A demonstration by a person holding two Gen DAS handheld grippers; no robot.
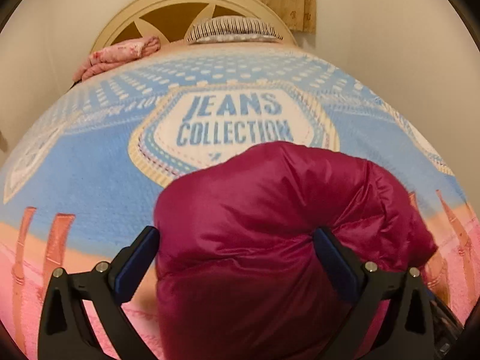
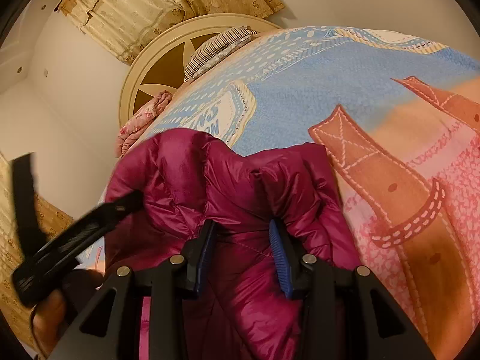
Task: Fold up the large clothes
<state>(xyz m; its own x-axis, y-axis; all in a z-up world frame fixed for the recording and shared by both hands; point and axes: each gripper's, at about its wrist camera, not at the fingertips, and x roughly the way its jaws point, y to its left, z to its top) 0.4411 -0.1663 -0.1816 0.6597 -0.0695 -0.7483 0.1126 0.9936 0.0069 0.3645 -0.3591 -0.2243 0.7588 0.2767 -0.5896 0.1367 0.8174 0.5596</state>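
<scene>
A shiny magenta puffer jacket (image 1: 270, 210) lies bunched on the blue and pink bedspread (image 1: 90, 180). My left gripper (image 1: 237, 237) stands wide, its two blue-padded fingers (image 1: 141, 258) on either side of a thick bulge of the jacket. In the right wrist view the jacket (image 2: 210, 180) fills the lower middle. My right gripper (image 2: 241, 234) has its jaws close together, pinching a fold of the jacket between the blue pads (image 2: 277, 258). The left gripper shows blurred at the left of that view (image 2: 75, 231), touching the jacket.
The bedspread carries a "JEANS COLLECTION" print (image 1: 234, 123). A round cream headboard (image 1: 186, 3), a striped pillow (image 1: 231, 30) and a folded pink cloth (image 1: 120, 54) sit at the bed's far end. Beige curtains (image 2: 126, 18) hang behind. White walls flank the bed.
</scene>
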